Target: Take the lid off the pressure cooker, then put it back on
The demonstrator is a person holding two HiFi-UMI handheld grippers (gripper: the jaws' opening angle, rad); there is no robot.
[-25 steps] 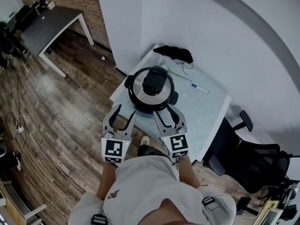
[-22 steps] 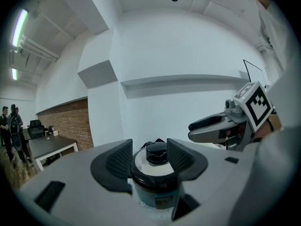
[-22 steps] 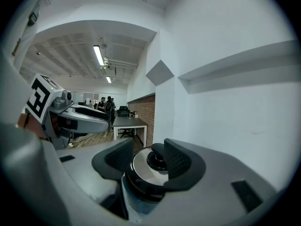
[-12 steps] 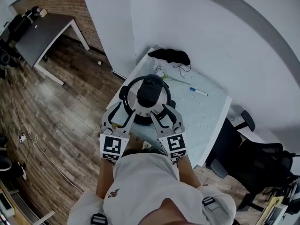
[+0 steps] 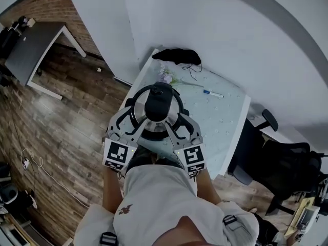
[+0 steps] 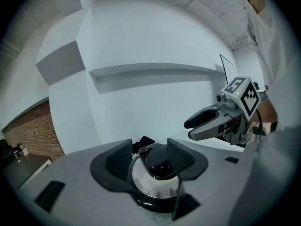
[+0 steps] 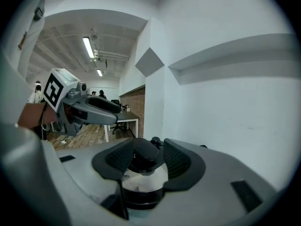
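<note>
Since a second ago both claws have come forward, from short of the cooker to over its near rim.

Left claw (image 5: 131, 122): jaws apart, gripping nothing, knob (image 5: 156, 104) lined up ahead.

Cooker (image 5: 137, 97): lid on, near our edge of the table (image 5: 220, 117).

Right claw (image 5: 183, 126): spread, empty.

We judge it best to centre a claw on the knob, then close squarely.

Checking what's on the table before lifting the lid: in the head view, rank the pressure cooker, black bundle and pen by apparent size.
1. pressure cooker, plainly largest.
2. black bundle at the table's far edge; it lies farther from the camera, so it may look smaller than it is.
3. pen, smallest.
</note>
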